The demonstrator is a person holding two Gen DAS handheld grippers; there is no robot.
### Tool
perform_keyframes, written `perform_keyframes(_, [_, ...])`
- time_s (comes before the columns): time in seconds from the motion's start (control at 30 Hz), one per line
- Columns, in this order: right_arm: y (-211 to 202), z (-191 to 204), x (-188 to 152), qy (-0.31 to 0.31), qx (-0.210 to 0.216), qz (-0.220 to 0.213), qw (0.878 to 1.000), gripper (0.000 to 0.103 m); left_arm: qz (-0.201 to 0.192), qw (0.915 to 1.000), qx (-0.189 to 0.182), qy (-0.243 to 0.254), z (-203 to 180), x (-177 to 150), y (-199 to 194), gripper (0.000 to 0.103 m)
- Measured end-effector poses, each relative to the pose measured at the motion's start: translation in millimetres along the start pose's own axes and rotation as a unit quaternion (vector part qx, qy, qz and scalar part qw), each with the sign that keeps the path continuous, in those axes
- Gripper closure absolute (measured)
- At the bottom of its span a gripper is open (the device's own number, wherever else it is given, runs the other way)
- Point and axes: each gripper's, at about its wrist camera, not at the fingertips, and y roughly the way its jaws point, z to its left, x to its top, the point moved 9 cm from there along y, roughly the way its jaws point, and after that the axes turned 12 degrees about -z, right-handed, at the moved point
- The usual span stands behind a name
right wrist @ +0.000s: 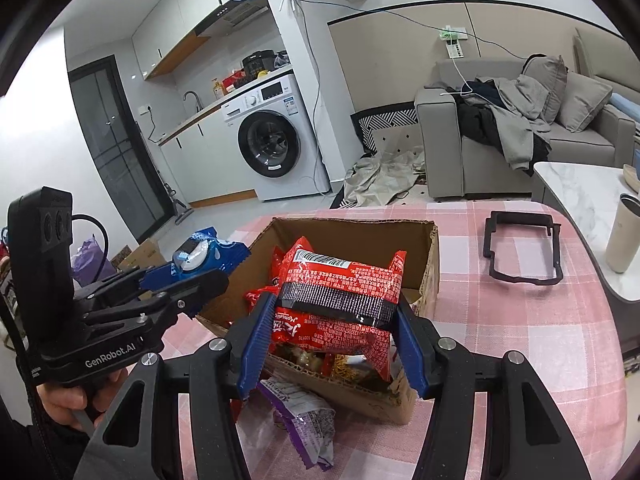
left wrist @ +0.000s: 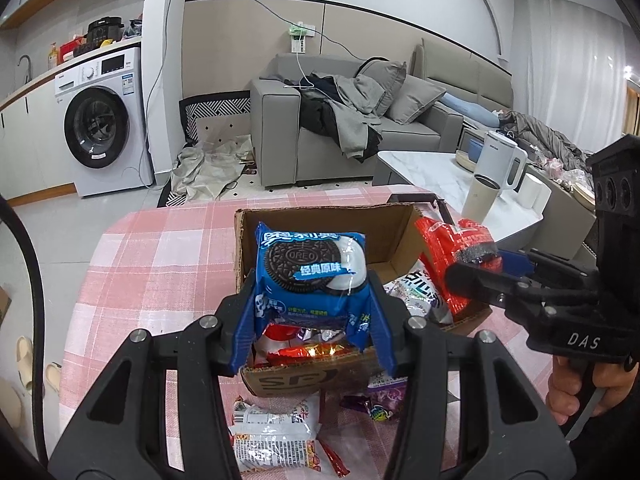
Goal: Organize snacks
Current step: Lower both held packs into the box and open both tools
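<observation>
Left claw [left wrist: 312, 320] pinches a blue Oreo pack [left wrist: 312, 276]; right claw [right wrist: 332, 344] pinches a red noodle packet [right wrist: 340, 300] above the cardboard box [right wrist: 432, 264]. Crowded together, the slick wrappers might collide or slip.

- Two grippers: left gripper [left wrist: 312, 316], right gripper [right wrist: 332, 340].
- One cardboard box [left wrist: 320, 220].
- One blue Oreo pack [left wrist: 312, 272].
- One red noodle packet [right wrist: 340, 300].
- One purple wrapper [right wrist: 304, 420].
- One black frame [right wrist: 520, 248].
- One tumbler [right wrist: 624, 236].

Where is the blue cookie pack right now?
The blue cookie pack is pinched in the left gripper, held just above the open cardboard box on the pink checked table, with the red snack bag to its right.
</observation>
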Motion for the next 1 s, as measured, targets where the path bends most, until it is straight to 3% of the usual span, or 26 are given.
perform_keyframes(1.0, [61.2, -6.5, -5.1, -0.02, -0.015, 0.034, 0.999, 0.046, 0.033, 0.9991, 0.018, 0.017, 25.1, -17.9, 73.6, 0.057])
